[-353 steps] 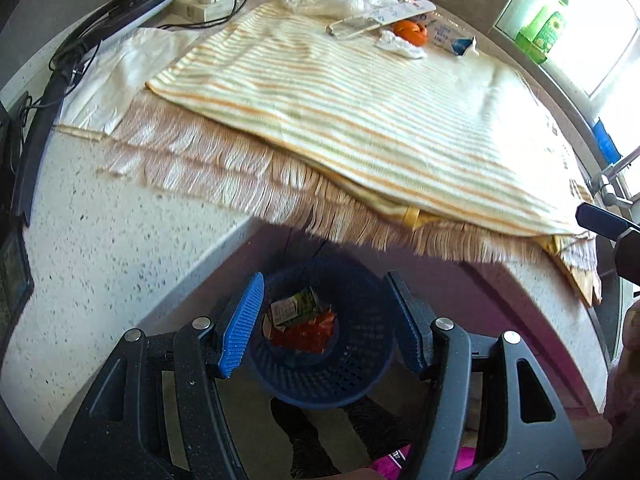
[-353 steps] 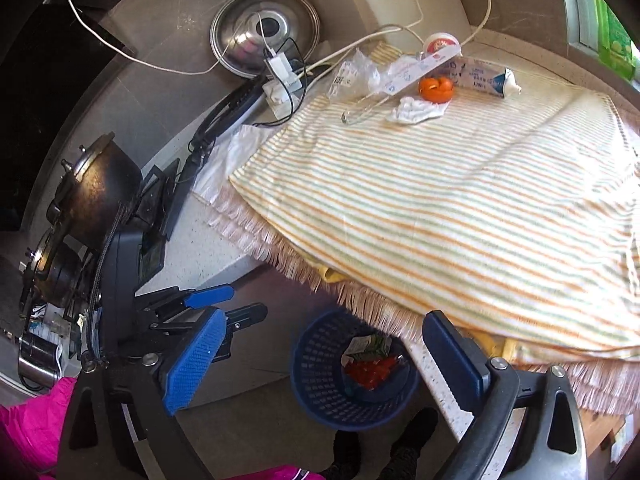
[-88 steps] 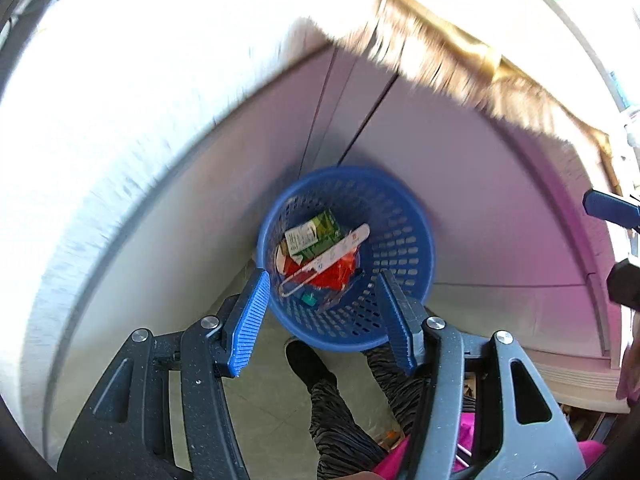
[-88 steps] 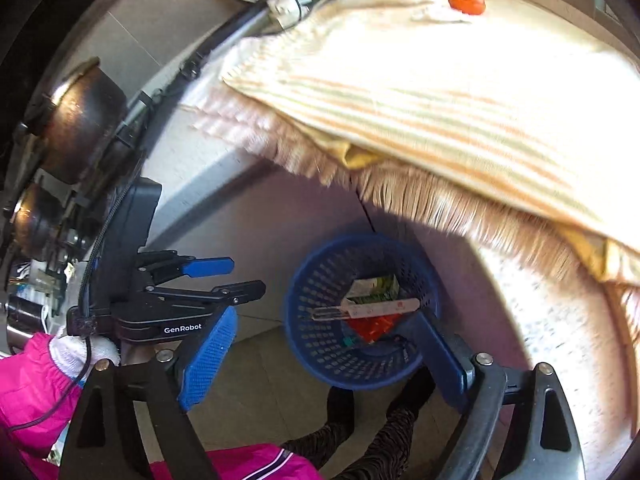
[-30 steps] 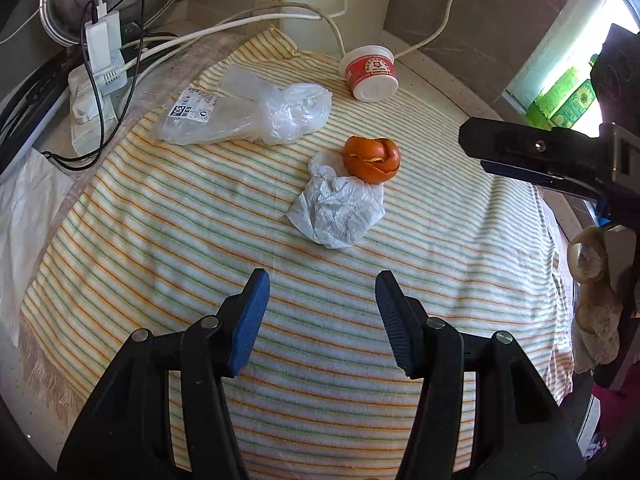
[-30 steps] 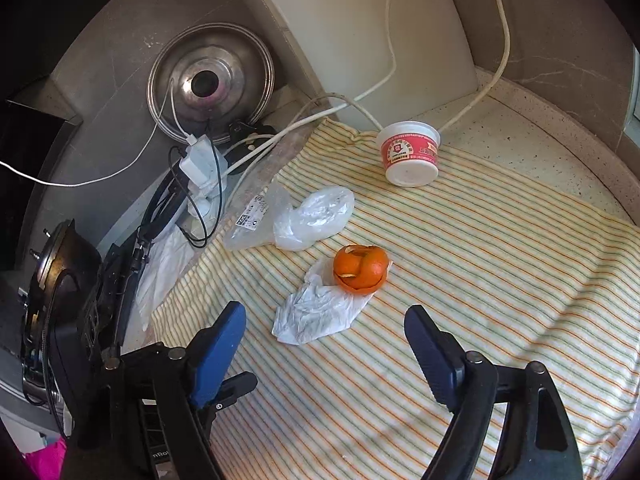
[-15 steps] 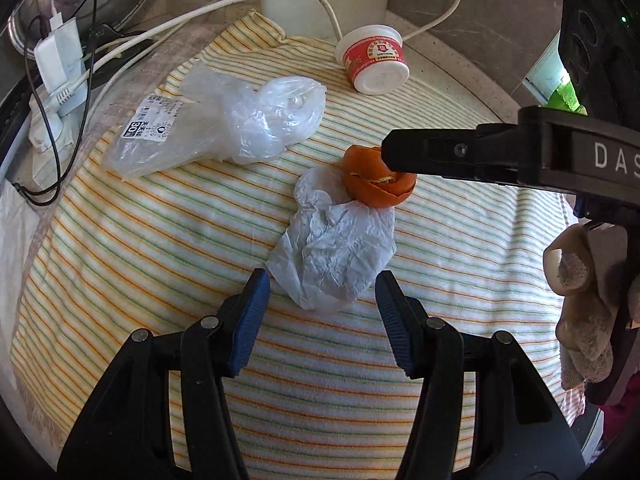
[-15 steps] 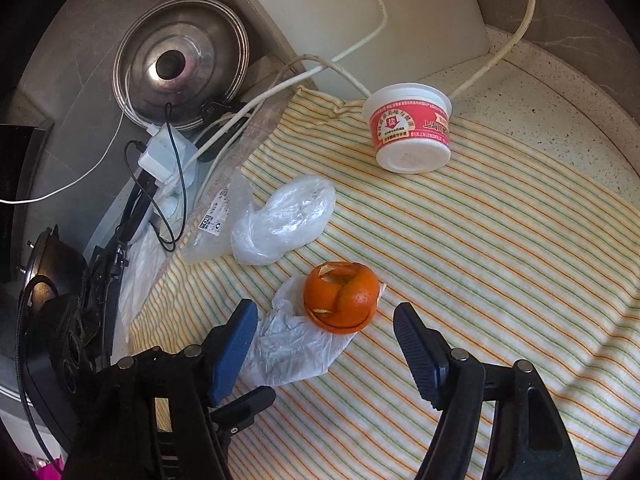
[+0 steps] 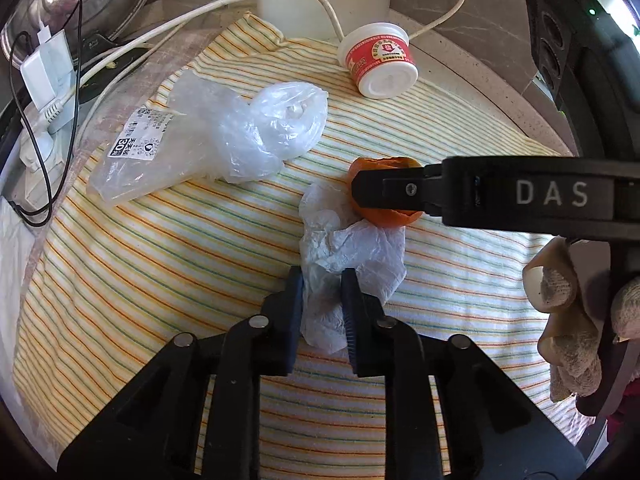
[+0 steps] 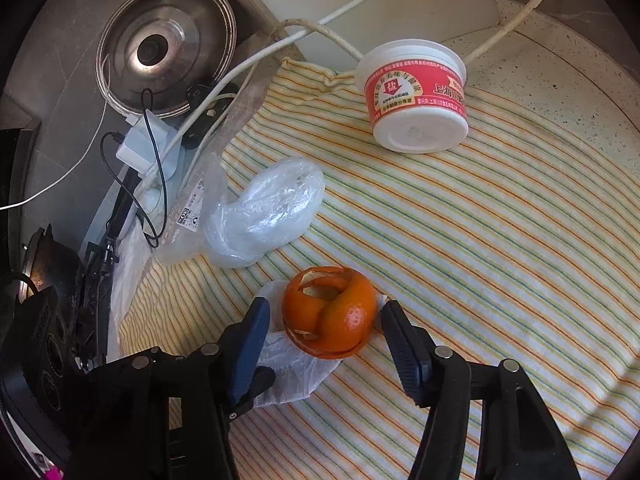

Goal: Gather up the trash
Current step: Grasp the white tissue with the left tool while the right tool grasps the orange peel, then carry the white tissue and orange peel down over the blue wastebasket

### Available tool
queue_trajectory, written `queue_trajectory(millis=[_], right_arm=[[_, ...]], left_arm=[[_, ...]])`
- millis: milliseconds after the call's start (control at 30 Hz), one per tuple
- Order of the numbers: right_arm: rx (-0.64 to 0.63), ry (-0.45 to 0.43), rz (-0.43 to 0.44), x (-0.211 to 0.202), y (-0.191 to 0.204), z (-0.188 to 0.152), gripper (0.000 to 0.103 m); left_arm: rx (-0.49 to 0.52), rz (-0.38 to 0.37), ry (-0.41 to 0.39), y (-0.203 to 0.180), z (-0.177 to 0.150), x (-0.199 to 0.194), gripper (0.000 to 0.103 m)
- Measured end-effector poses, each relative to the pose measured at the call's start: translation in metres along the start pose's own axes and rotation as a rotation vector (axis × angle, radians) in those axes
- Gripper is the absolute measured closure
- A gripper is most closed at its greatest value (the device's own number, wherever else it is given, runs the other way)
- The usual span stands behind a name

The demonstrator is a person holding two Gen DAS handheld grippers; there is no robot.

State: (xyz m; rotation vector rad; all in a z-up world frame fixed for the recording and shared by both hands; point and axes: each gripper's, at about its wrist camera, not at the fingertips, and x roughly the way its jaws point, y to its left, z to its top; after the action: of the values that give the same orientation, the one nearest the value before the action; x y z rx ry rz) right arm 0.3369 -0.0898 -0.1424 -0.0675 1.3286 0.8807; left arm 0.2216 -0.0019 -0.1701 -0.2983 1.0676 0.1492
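A striped cloth (image 9: pixel 160 264) of yellow, orange and green lines covers most of the counter and carries all the trash in sight. At its far left edge a steel pot lid (image 10: pixel 166 50) leans beside a white charger (image 9: pixel 42 66) and a tangle of white and black cables. The largest piece of trash, a clear plastic bag (image 9: pixel 224 136) with a printed label, lies crumpled on the cloth's far left part. Farther back, near the cloth's far edge, a red-and-white plastic cup (image 10: pixel 416 98) lies on its side, well apart from the rest. Nearer the middle, a crumpled white tissue (image 9: pixel 352 248) rests on the cloth with a hollow orange peel (image 10: pixel 330 312) touching its far end. The left gripper (image 9: pixel 322 296) has its 2 fingers nearly together, pinching the near end of the tissue, and its jaws are closing. The right gripper (image 10: pixel 324 332) straddles the orange peel with 1 finger on each side; its jaws are closing too, yet a thin gap shows between each pad and the peel. A gloved hand (image 9: pixel 568 320) holds the right gripper at the edge of the left wrist view.
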Motion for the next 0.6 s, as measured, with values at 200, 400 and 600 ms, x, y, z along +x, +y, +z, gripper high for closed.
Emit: queue_trajectory(millis=[200, 400, 600], right_arm=[[0.024, -0.015, 0.016, -0.006, -0.004, -0.002, 0.057], [0.046, -0.046, 0.032, -0.021, -0.007, -0.008, 0.059], [0.071, -0.076, 0.049, -0.037, -0.008, -0.021, 0.059]], left_arm=[[-0.018, -0.026, 0.004, 0.001, 0.002, -0.006, 0.097], [-0.019, -0.033, -0.006, -0.002, -0.005, -0.020, 0.098], [-0.023, -0.029, -0.024, 0.002, -0.015, -0.038, 0.098]])
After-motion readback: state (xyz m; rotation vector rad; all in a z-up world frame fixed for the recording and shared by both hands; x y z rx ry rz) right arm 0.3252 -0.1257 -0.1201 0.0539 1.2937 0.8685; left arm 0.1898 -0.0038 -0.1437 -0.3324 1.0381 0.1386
